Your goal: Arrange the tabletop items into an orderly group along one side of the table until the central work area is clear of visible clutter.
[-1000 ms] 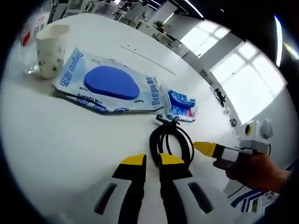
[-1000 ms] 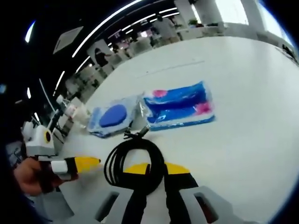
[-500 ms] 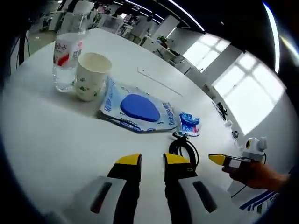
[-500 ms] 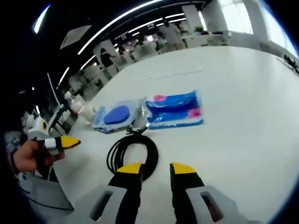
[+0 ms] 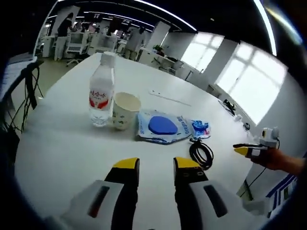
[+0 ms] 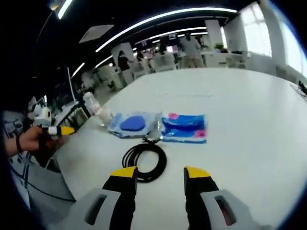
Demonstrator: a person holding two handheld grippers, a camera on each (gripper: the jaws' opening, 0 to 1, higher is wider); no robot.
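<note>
Both grippers, left and right, sit parted and empty at bottom centre; bottle, cup, wipes pack and cable line up mid-frame.

In the left gripper view, the left hand-held gripper rises from the bottom with its two yellow-tipped jaws parted and nothing between them. At that view's right edge a hand holds the right hand-held gripper, its yellow tips pointing left. In the right gripper view, the right hand-held gripper's own jaws stand wide apart and empty. At its left edge a hand grips the left hand-held gripper, yellow tip pointing right.
</note>
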